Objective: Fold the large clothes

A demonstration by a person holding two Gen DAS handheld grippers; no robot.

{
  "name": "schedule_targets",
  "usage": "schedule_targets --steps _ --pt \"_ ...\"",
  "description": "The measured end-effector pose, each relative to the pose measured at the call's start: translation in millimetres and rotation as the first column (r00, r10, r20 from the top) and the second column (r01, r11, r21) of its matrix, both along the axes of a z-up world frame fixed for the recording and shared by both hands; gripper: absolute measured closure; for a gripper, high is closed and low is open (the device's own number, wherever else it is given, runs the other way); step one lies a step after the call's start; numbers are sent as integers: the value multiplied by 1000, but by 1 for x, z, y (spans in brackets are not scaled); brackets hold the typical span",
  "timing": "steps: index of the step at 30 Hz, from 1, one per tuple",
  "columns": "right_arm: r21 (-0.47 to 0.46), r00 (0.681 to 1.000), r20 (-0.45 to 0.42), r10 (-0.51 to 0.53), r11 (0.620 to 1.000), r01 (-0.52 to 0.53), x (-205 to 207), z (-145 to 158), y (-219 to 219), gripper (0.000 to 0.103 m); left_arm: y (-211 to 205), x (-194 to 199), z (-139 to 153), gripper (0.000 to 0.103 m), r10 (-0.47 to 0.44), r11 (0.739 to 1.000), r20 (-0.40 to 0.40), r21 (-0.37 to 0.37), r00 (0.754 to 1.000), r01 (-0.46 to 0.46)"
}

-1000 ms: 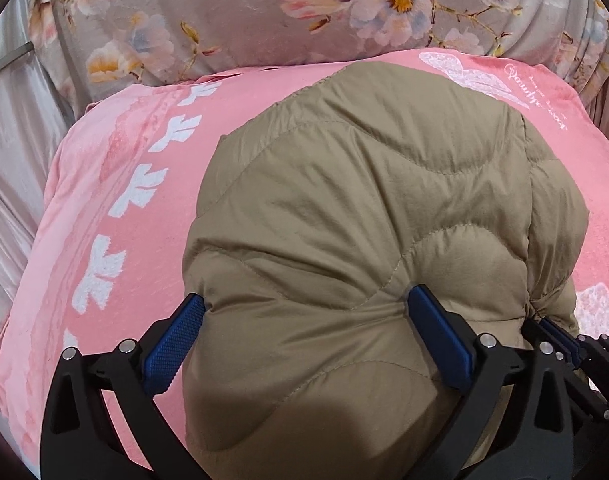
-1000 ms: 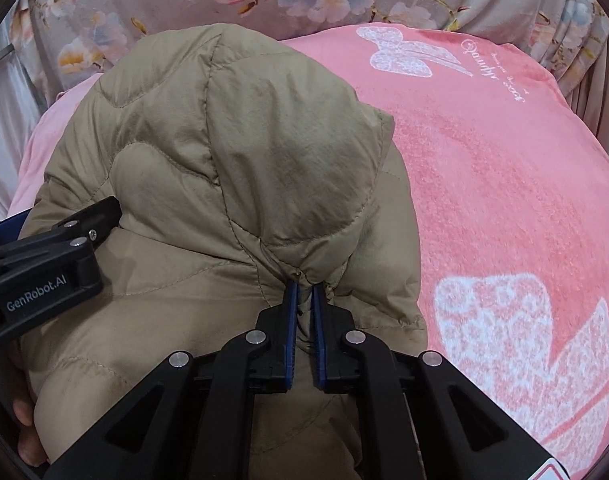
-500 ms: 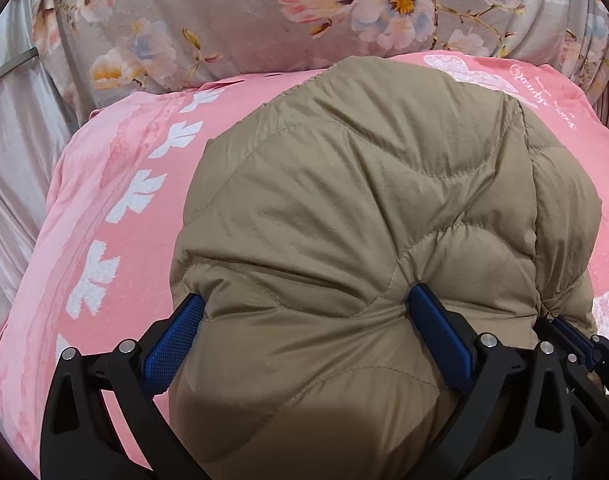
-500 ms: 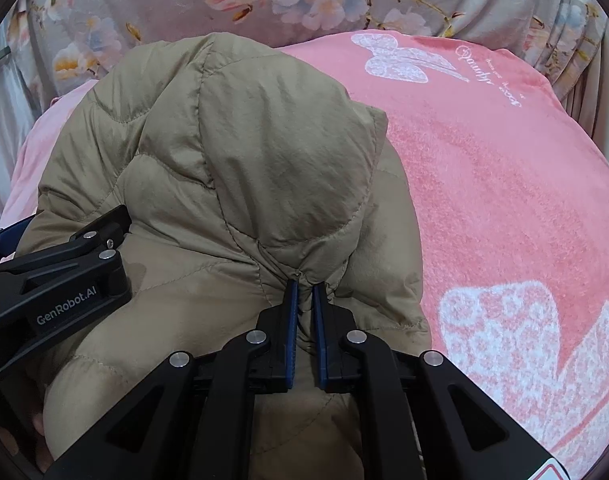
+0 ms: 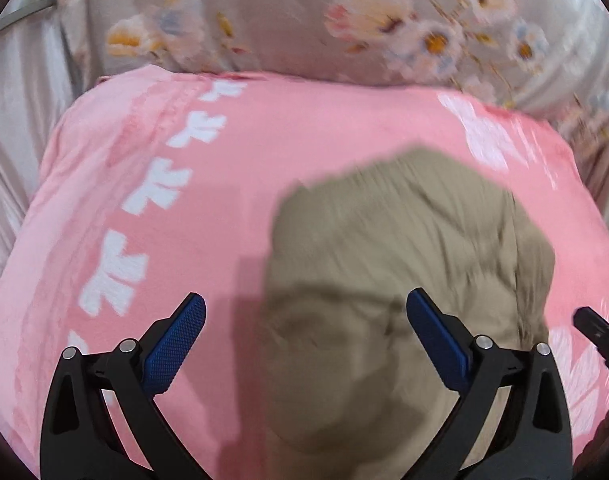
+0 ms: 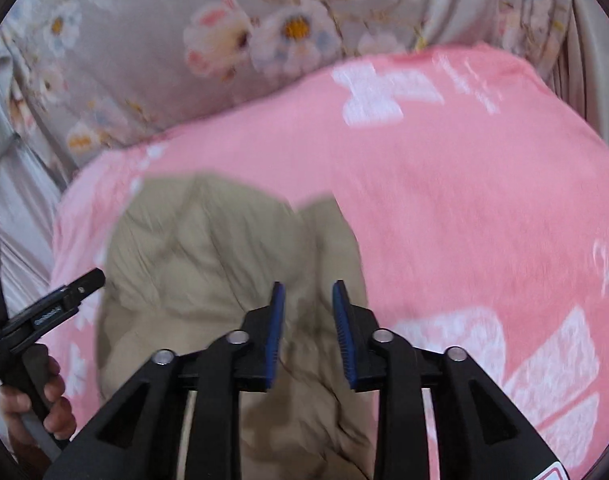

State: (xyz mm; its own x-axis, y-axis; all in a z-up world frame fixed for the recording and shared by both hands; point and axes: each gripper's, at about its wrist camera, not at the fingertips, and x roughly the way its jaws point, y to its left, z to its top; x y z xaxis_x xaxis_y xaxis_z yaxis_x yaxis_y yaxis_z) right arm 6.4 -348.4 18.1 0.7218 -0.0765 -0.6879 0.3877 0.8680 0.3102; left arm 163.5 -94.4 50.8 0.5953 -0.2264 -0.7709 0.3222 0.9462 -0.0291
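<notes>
tan jacket (image 6: 208, 264) on pink blanket (image 6: 464, 208), right gripper (image 6: 307, 320) opening above it

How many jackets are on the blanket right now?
1. The tan jacket lies bundled on the pink blanket, below both grippers. Nothing else shows; its bulk could hide something underneath.

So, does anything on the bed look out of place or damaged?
Nothing stands out. The tan puffer jacket lies in a compact bundle on the pink blanket, with no tear visible, though blur hides fine detail. Both grippers are clear of it.
</notes>
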Motion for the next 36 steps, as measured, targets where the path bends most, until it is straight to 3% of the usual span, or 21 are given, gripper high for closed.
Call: schedule_targets --steps 1,2,3,5,6,9,10,13,17,22,36 --pt "6 1000 21 15 1000 -15 10 7 1 46 3 13 9 5 27 1000 15 -4 1000 -27" --pt "3 999 30 38 999 -38 24 11 4 40 2 25 15 5 51 999 27 3 998 -51" --pt "-7 998 28 58 998 -57 40 12 7 35 0 33 17 5 59 998 30 6 998 -59" --pt "-24 995 -51 87 996 -88 79 -1 12 34 -12 55 12 5 55 998 -24 13 998 -55" --pt "-32 993 -86 82 996 -85 94 -13 13 36 -15 61 8 5 49 999 -45 -2 998 -49" --pt "-39 986 -147 82 995 -89 113 -44 17 67 -35 72 -12 5 32 999 -90 7 995 -32" --pt "-28 985 -152 83 996 -89 114 -56 17 69 -42 73 -20 5 31 999 -89 20 996 -29" --pt "-51 988 -148 50 997 -58 105 -67 11 71 -62 70 -37 5 12 998 -78 57 997 -8" --pt "-10 992 -128 23 1000 -24 89 -79 -5 71 -86 70 -60 5 -17 997 -114 79 993 26" --pt "-33 993 -118 11 999 -15 89 -85 -1 71 -103 62 -70 5 -8 984 -36 180 999 14" --pt "-74 995 -102 -9 997 1 93 -93 3 69 -106 61 -85 5 18 978 3 210 1000 -18"
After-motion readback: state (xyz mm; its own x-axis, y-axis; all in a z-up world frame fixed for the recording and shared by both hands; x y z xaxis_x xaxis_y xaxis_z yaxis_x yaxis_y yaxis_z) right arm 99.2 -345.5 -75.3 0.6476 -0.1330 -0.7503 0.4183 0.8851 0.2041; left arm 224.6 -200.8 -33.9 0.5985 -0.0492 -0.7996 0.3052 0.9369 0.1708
